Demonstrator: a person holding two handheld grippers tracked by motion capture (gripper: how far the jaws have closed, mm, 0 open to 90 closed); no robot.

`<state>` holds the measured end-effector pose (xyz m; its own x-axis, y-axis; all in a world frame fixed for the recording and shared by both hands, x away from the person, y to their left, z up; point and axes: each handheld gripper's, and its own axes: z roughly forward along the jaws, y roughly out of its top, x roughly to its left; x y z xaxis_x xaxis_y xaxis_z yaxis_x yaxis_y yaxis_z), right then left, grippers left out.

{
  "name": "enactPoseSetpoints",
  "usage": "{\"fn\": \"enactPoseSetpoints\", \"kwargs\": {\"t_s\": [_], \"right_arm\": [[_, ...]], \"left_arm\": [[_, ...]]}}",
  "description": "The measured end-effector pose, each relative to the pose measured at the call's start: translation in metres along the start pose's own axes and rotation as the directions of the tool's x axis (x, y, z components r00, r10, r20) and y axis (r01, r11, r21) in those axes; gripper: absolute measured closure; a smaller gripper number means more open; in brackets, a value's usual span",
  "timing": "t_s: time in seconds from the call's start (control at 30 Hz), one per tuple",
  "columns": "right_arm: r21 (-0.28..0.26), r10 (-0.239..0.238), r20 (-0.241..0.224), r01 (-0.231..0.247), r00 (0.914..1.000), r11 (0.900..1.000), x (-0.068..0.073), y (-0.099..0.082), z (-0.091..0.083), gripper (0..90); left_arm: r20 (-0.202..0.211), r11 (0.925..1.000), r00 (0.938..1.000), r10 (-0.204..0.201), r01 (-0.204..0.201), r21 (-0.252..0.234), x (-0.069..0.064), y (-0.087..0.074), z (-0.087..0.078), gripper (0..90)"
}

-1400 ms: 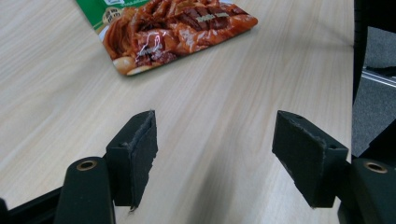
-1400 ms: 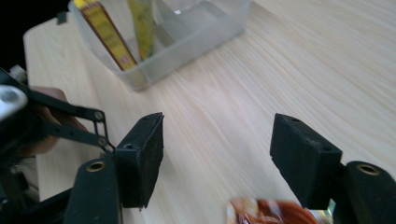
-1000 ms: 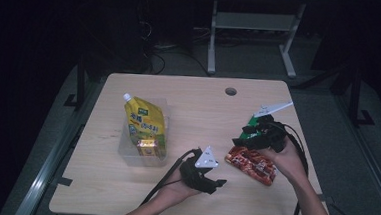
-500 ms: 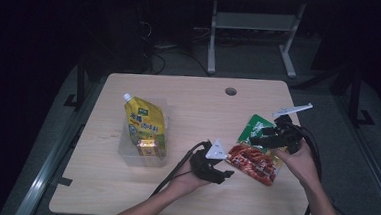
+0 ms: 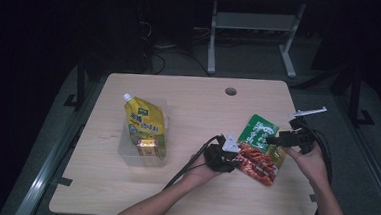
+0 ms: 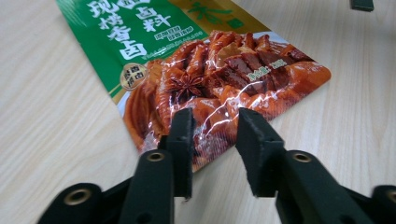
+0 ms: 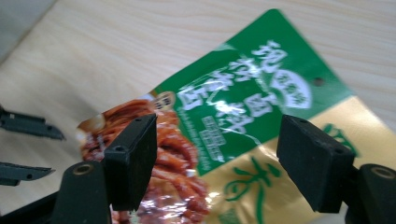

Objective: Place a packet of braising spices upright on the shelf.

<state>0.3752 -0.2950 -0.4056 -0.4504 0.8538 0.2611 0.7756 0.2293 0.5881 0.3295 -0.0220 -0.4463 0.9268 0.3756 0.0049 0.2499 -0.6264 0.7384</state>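
Evidently the flat sauce pouch (image 5: 261, 149) on the surface (image 5: 193, 107) is light, floppy and slick. The left gripper (image 6: 212, 128), just closing, straddles its near edge ungripped; the right gripper (image 7: 217, 149) hovers wide open. Edge seams look best to pinch.

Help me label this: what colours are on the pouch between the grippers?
Green on top, red-brown food photo below, on the pouch; clearest in the left gripper view.

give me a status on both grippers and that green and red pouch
Left gripper jaws just been closing, narrow gap over the pouch's red end, pads not pressing. Right gripper open wide above its green end. Nothing in the way.
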Motion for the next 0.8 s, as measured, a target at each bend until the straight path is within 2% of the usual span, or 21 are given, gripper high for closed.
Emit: {"fn": "enactPoseSetpoints", "kwargs": {"t_s": [0.07, 0.1, 0.17, 0.27, 0.33, 0.4, 0.6, 0.8], "right_arm": [[0.0, 0.04, -0.004, -0.04, 0.9992, 0.9992, -0.007, 0.0, -0.002, 27.4], [0.005, 0.053, -0.002, -0.053, 0.9986, 0.9986, -0.009, 0.0, -0.002, 27.4], [0.012, 0.056, 0.02, -0.056, 0.9982, 0.9984, -0.013, 0.001, -0.002, 27.7], [0.021, 0.091, 0.032, -0.091, 0.9954, 0.9956, -0.019, 0.0, -0.001, 27.7], [0.02, 0.109, 0.041, -0.11, 0.9932, 0.9938, -0.024, -0.001, -0.001, 27.7], [0.018, 0.12, 0.048, -0.121, 0.9916, 0.9925, -0.027, -0.002, 0.0, 27.7], [0.029, 0.151, 0.072, -0.153, 0.9859, 0.9878, -0.038, -0.005, 0.004, 28.1], [0.031, 0.194, 0.074, -0.197, 0.9782, 0.9799, -0.05, -0.007, 0.008, 28.0]], "left_arm": [[-0.005, 0.9999, 0.9998, -0.017, 0.017, 0.001, 0.001, 0.0, 0.004, 68.9], [-0.012, 0.9998, 0.9998, -0.014, 0.014, 0.011, 0.002, -0.001, 0.006, 69.0], [-0.013, 0.9994, 0.9995, -0.027, 0.028, 0.023, 0.005, -0.002, 0.01, 70.1], [-0.025, 0.9983, 0.999, -0.036, 0.037, 0.046, 0.006, -0.004, 0.014, 70.8], [-0.041, 0.9977, 0.9988, -0.027, 0.03, 0.06, 0.006, -0.005, 0.017, 70.0], [-0.044, 0.9972, 0.9982, -0.041, 0.044, 0.061, 0.006, -0.005, 0.018, 69.7], [-0.052, 0.9955, 0.9979, -0.037, 0.041, 0.085, 0.006, -0.004, 0.021, 70.5], [-0.058, 0.9941, 0.9981, -0.023, 0.029, 0.105, 0.005, -0.002, 0.023, 71.3]]}}
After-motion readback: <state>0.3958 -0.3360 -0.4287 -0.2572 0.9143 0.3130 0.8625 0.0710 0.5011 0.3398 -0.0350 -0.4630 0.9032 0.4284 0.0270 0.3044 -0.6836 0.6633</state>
